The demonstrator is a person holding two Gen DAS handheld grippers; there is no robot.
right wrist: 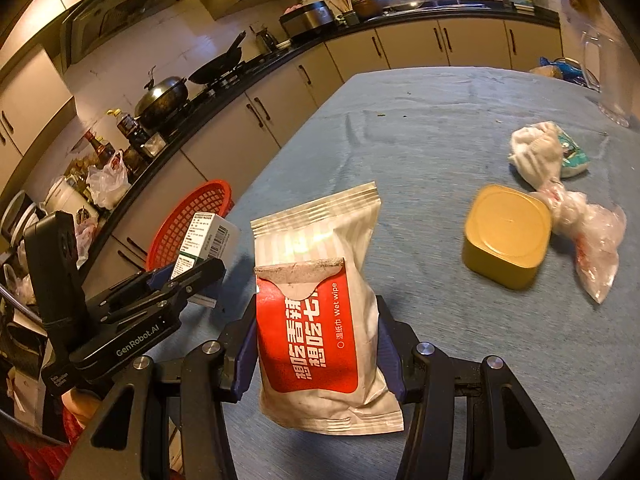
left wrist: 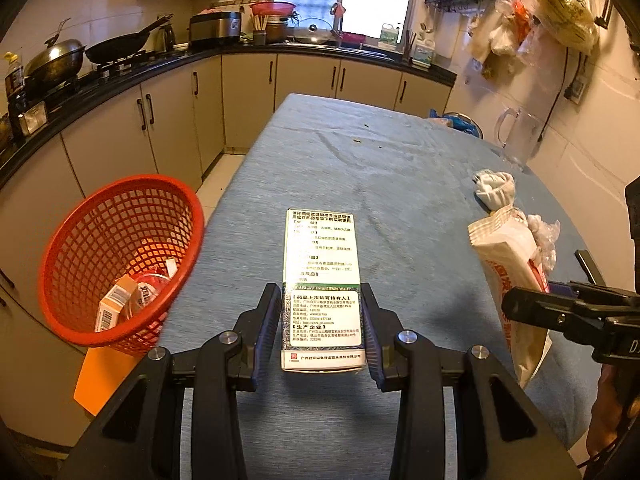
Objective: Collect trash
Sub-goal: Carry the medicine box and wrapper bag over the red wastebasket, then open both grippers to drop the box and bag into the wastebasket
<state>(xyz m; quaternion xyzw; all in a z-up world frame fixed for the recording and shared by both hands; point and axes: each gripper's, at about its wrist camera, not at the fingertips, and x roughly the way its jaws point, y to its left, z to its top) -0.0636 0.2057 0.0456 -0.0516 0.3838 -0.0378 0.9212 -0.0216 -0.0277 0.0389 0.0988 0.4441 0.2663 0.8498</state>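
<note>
While the left gripper [left wrist: 323, 316] has its jaws clamped on a white and green printed box [left wrist: 322, 280], the box is held above the blue tablecloth [left wrist: 360, 168], w/ the red mesh basket [left wrist: 120, 256] just off the table's left edge, below it. The basket already has a few bits in it: a small orange and white carton [left wrist: 114, 304] and some wrappers. The right gripper [right wrist: 318, 344] has its jaws clamped on a white and red wet wipe packet [right wrist: 320, 320], upright, also held over the cloth; both grippers sit side by side, near each other. Left on the table, well to the right: a yellow tin [right wrist: 506, 236] w/ rounded corners, a knotted clear plastic bag [right wrist: 588, 240] touching its far right side, and a crumpled white tissue [right wrist: 532, 148] just behind those, w/ a small blue-green wrapper [right wrist: 572, 156] beside it. A clear glass jug [left wrist: 516, 136] stands at the far right edge of the table, apart from the trash.
</note>
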